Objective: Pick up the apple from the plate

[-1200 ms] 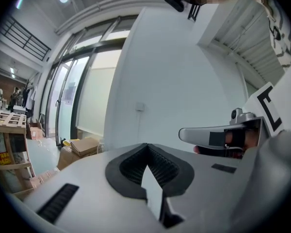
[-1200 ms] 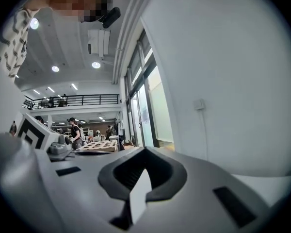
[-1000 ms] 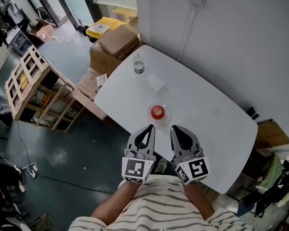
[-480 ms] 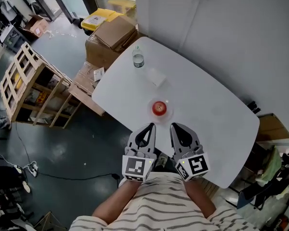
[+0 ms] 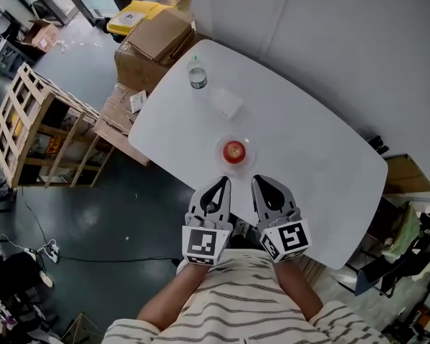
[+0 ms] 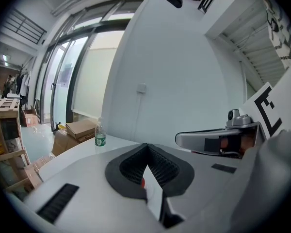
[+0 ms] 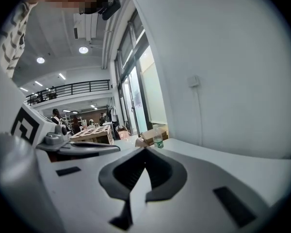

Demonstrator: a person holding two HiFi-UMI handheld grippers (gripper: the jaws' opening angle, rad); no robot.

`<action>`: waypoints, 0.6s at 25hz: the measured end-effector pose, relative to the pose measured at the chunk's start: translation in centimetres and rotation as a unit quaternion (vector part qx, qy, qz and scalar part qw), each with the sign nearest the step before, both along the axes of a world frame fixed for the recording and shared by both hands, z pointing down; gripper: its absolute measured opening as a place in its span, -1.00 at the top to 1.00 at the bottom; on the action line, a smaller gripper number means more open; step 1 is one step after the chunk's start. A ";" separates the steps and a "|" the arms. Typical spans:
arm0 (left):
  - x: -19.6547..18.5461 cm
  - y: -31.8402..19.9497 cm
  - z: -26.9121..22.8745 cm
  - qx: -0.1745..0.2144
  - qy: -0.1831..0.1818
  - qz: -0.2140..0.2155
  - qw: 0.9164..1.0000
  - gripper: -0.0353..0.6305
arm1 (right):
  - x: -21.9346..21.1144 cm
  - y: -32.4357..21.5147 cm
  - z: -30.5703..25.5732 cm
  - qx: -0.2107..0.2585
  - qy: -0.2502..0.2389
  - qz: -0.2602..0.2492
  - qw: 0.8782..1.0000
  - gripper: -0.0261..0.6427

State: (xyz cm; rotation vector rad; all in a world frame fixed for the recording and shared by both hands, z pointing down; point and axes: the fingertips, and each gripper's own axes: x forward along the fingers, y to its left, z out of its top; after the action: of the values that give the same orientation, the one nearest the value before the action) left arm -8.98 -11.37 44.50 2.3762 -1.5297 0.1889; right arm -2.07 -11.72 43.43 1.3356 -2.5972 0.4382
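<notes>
A red apple (image 5: pixel 233 150) sits on a small pale plate (image 5: pixel 220 152) near the front middle of the white table (image 5: pixel 308 156). My left gripper (image 5: pixel 221 183) and right gripper (image 5: pixel 258 180) hover side by side just short of the table's near edge, tips pointing toward the plate. Both are shut, with nothing held. In the left gripper view the shut jaws (image 6: pixel 146 145) hide most of the apple; only a red sliver (image 6: pixel 142 182) shows behind them. In the right gripper view the shut jaws (image 7: pixel 145 150) cover the plate.
A plastic water bottle (image 5: pixel 196 77) stands at the table's far left corner, with a white packet (image 5: pixel 228 102) between it and the plate. Cardboard boxes (image 5: pixel 154 38) and a wooden pallet rack (image 5: pixel 29 120) stand on the floor to the left. A wall runs behind the table.
Both grippers have sunk a little and stay shut, side by side. The head view has shifted, so the table and apple sit slightly higher in the picture.
</notes>
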 end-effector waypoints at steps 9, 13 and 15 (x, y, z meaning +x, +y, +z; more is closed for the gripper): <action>0.4 -0.9 2.7 -0.025 -0.017 0.010 0.999 0.89 | 0.6 -0.3 2.9 -0.032 0.011 0.007 0.999 0.89; 0.8 -0.9 3.9 -0.037 -0.025 0.018 0.999 0.89 | 0.6 -0.3 3.8 -0.044 0.004 0.010 0.999 0.89; 0.9 -0.9 4.5 -0.044 -0.026 0.020 0.998 0.89 | 0.4 -0.4 4.3 -0.049 0.004 0.008 0.999 0.89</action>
State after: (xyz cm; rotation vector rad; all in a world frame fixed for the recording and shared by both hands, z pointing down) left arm -8.13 -12.25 49.03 2.3501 -1.4664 0.3236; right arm -1.65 -12.08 47.74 1.3234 -2.5250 0.5543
